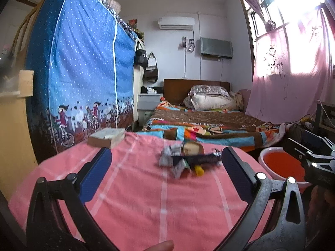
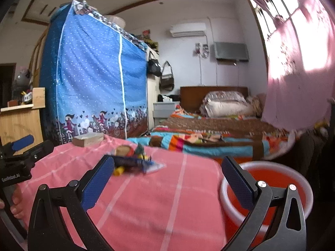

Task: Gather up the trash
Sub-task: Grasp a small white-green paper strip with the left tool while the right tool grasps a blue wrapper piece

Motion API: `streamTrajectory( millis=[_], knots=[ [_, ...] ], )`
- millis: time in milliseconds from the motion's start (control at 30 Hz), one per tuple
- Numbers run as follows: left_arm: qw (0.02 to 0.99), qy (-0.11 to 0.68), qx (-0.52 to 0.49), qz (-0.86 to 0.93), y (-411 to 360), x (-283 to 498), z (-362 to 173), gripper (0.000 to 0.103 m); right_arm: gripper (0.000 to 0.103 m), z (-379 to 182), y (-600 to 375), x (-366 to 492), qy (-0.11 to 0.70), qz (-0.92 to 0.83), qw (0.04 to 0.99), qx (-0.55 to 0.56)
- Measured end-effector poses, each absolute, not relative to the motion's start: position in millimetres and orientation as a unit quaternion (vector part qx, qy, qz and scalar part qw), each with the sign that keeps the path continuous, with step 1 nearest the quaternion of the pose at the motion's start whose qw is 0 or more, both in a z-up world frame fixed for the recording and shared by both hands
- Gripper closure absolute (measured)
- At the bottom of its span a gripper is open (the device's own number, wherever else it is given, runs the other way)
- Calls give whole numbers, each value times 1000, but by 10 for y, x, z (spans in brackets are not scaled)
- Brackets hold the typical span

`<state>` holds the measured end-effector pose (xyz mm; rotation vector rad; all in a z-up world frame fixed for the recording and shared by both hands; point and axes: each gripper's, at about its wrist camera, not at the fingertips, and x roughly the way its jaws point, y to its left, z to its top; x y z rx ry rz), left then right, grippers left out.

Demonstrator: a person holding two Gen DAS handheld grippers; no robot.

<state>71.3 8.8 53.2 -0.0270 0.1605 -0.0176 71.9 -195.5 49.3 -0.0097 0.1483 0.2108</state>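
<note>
Left wrist view: both grippers, left [image 1: 166, 167] and right [image 2: 167, 172], gape wide and empty. The wrapper pile [image 1: 184, 162] lies loose on pink cloth [image 1: 146, 209]; a clumsy pinch could scatter pieces short of the red basin [image 2: 272, 179].

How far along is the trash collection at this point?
Nothing looks done: the red basin beside the pink cloth shows no trash inside. Nothing is in hand either: the left gripper and right gripper are both open and hold nothing. Everything is left: the pile of wrappers lies on the cloth, ahead of the left gripper.
</note>
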Motion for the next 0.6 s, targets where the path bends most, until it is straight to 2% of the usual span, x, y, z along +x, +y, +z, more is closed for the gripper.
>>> streamTrajectory(
  millis=[200, 333, 600],
  knots=[
    [996, 83, -3, -14, 74, 1024, 562, 0, 1, 547, -1901, 1202, 80, 136, 987, -33],
    [989, 143, -6, -26, 60, 1291, 472, 0, 5, 464, -1872, 1537, 120, 159, 979, -36],
    [961, 265, -25, -78, -9, 1736, 289, 36, 31, 246, -1827, 1824, 186, 193, 963, -37]
  ],
)
